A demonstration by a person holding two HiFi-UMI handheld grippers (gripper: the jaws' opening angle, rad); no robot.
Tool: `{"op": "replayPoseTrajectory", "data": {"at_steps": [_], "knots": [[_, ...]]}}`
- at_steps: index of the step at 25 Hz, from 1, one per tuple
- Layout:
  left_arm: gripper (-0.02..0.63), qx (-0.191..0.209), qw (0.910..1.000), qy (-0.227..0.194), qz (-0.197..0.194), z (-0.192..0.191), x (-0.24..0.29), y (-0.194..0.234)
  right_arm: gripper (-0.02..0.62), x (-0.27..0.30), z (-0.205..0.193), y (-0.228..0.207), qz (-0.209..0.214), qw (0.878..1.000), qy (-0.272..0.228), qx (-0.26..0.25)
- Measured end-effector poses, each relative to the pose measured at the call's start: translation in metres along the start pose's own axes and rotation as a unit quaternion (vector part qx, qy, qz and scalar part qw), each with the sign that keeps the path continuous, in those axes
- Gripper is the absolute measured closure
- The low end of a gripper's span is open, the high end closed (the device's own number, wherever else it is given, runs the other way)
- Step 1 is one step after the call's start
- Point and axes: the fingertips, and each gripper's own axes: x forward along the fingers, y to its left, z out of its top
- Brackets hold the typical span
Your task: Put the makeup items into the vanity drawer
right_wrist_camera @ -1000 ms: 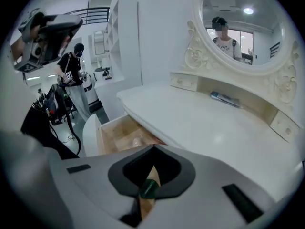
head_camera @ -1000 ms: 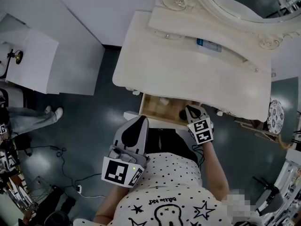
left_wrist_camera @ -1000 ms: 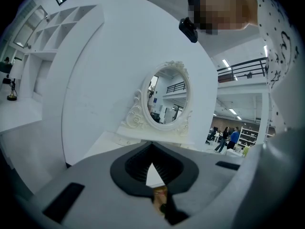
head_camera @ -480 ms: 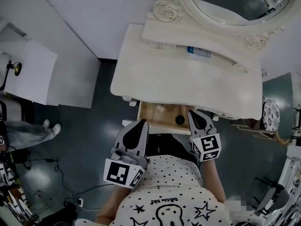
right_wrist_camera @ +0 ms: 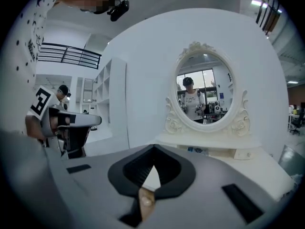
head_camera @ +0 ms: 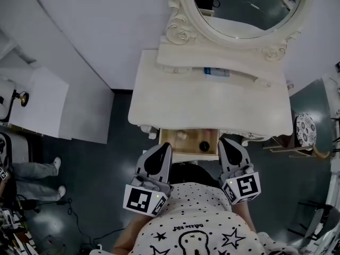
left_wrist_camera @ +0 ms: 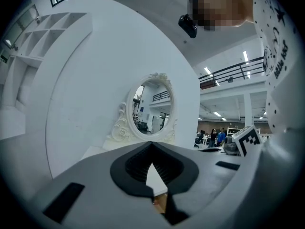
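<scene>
Closest to me, both claws hang at waist height just short of the vanity's front edge. The left claw (head_camera: 162,149) has its jaws together, tips meeting with nothing between them, and the right claw (head_camera: 226,143) is the same, jaws closed on nothing. Both point forward toward the mirror rather than down. Just past and between their tips the drawer (head_camera: 192,138) stands open, with a small dark round pot (head_camera: 204,146) toward its right side and a small pale item (head_camera: 182,135) toward its back left, so I judge part of the job is already done. Beyond the drawer the tabletop (head_camera: 212,102) looks bare. The one makeup item I can see outside the drawer is a blue-and-white tube (head_camera: 217,71), lying on the ledge at the foot of the mirror (head_camera: 244,7), well apart from both claws across the full depth of the table. Its long axis runs left to right along the ledge, crosswise to the way my claws point. It lies almost straight ahead of the right claw and off to the right of the left one, so the right is the nearer. I judge that claw has to open first, then reach forward over the tabletop and close across the tube's narrow width.
</scene>
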Motion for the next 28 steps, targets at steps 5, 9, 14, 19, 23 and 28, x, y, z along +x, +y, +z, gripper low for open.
{"op": "replayPoseTrajectory", "data": {"at_steps": [5, 9, 14, 19, 23, 28], "knots": [[0.611, 0.009, 0.9999, -0.008, -0.001, 0.011, -0.009, -0.002, 0.588, -0.023, 0.011, 0.009, -0.014, 1.000, -0.022, 0.012], [0.611, 0.020, 0.9996, -0.015, 0.010, 0.016, -0.014, 0.006, 0.588, -0.039, 0.004, 0.009, -0.030, 0.999, -0.023, 0.021], [0.609, 0.035, 0.9985, -0.023, 0.034, 0.023, -0.024, 0.006, 0.588, -0.059, -0.002, -0.005, -0.038, 0.998, -0.025, 0.031], [0.611, 0.037, 0.9970, -0.032, 0.061, 0.031, -0.032, -0.003, 0.588, -0.078, -0.002, -0.018, -0.028, 0.999, -0.023, 0.017], [0.611, 0.037, 0.9960, -0.036, 0.073, 0.018, -0.038, -0.016, 0.588, -0.094, -0.022, -0.026, -0.020, 1.000, -0.010, 0.020], [0.611, 0.033, 0.9943, -0.039, 0.094, 0.001, -0.043, -0.027, 0.588, -0.105, -0.039, -0.032, -0.006, 1.000, -0.007, 0.016]]}}
